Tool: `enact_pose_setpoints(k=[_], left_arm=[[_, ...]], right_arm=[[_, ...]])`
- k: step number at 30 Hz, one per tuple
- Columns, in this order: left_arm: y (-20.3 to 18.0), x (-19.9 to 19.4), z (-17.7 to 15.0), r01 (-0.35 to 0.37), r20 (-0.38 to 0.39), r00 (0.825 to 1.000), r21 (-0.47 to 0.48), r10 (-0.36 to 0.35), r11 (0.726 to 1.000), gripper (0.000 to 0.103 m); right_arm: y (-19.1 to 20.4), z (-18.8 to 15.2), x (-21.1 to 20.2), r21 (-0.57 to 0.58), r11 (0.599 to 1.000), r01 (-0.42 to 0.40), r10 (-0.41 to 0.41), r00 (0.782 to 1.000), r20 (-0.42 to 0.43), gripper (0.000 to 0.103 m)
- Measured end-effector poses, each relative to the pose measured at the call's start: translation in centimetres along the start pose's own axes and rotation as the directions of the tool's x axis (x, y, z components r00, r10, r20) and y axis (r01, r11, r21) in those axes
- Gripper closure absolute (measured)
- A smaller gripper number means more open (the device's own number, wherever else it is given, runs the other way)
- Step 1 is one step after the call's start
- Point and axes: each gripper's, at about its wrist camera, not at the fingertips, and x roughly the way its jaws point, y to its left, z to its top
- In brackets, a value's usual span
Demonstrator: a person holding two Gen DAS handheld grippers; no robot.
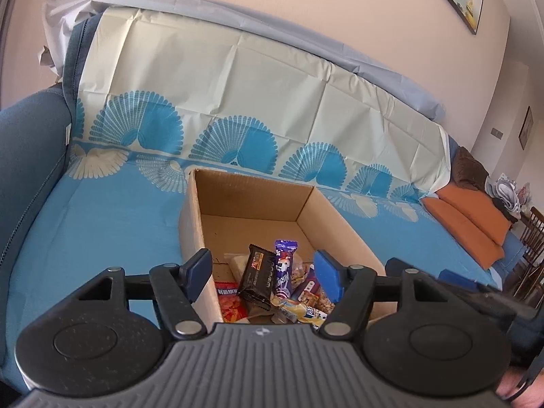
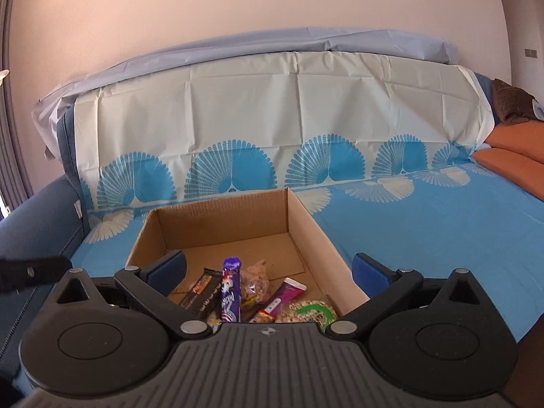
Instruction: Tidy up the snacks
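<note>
Both grippers hang spread and empty over the box's near end: the left gripper [image 1: 263,273] and the right gripper [image 2: 268,272]. The snacks [image 1: 272,285] lie piled in the cardboard box [image 1: 307,209] on the blue-covered sofa [image 1: 102,224]. Expect light, crinkly, slippery wrappers; pinch each bar across its firm middle, not its sealed ends.

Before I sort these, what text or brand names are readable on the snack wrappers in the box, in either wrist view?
None can be read for certain.
Purple wrapper: white lettering, blurred.
Black wrapper: orange logo and pale print, too small to read.
Red packet: white characters across the top, not legible.
Magenta bar: small label, blurred.
Cardboard box: no print visible.
</note>
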Motion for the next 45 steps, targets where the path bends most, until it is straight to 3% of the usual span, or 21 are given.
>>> enact_pose_setpoints(k=[9, 13, 28, 45], left_arm=[[-0.2, 0.6, -1.4, -0.081, -0.049, 0.995, 0.01, 0.081, 0.997, 0.016], [0.0, 1.4, -2.3, -0.123, -0.084, 0.989, 0.0, 0.123, 0.992, 0.001], [1.0, 3.4, -3.1, -0.256, -0.163, 0.953, 0.021, 0.256, 0.966, 0.0], [0.1, 3.8, -3.5, -0.255, -0.167, 0.951, 0.05, 0.26, 0.966, 0.0]], right_arm=[[0.8, -1.8, 0.7, -0.022, 1.0, 0.01, -0.011, 0.999, -0.041, 0.001], [0.7, -1.8, 1.2, -0.004, 1.0, 0.007, -0.007, 0.998, -0.057, 0.001], [1.7, -2.0, 2.3, -0.053, 0.998, -0.015, 0.011, 0.997, -0.082, 0.001], [2.3, -2.2, 2.4, -0.09, 0.995, -0.035, 0.026, 0.995, -0.091, 0.001]])
